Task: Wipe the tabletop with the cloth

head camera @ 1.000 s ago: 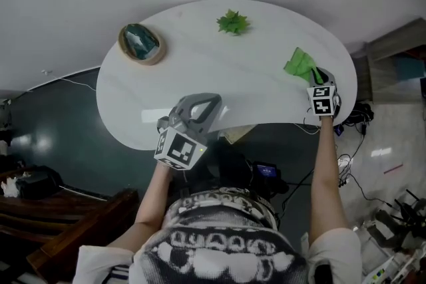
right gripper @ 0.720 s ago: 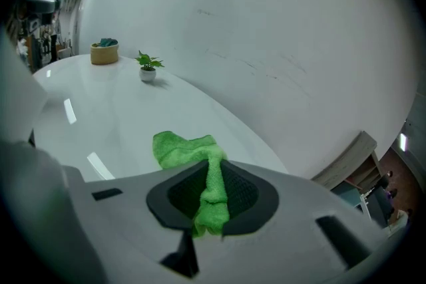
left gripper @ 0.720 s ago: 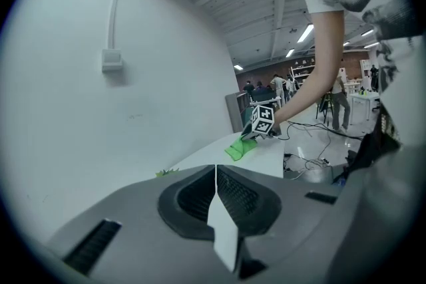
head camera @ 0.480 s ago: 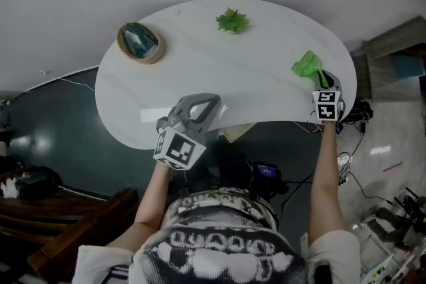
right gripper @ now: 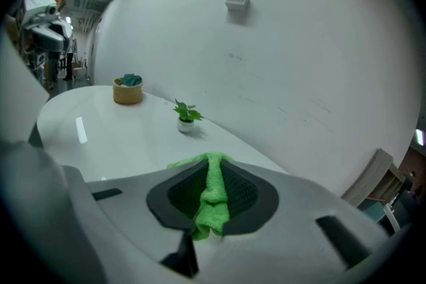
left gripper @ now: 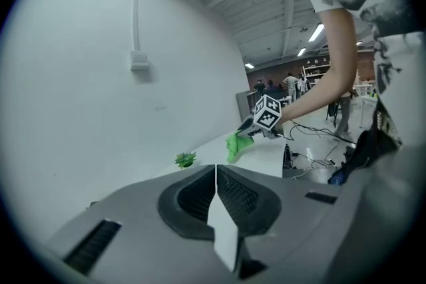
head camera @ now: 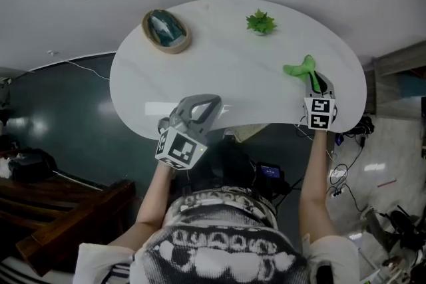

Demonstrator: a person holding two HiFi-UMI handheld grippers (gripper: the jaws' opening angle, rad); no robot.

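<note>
The green cloth (head camera: 299, 68) trails on the right part of the white oval tabletop (head camera: 219, 73). My right gripper (head camera: 313, 78) is shut on its near end, just inside the table's right front edge. In the right gripper view the cloth (right gripper: 213, 199) runs as a bunched strip between the two jaws of my right gripper (right gripper: 212, 166). My left gripper (head camera: 202, 105) hovers at the table's front edge, left of centre, shut with nothing in it. The left gripper view shows its jaws (left gripper: 216, 173) pressed together, with the cloth (left gripper: 236, 145) far off beyond them.
A tan bowl with a teal object in it (head camera: 166, 30) stands at the back left of the table. A small green potted plant (head camera: 261, 22) stands at the back, right of centre. A white wall lies behind the table. Cables lie on the floor at the right.
The head view has shifted right. My right gripper and the cloth now lie nearer the plant, and the cloth is drawn into a thinner strip. The left gripper holds its place.
</note>
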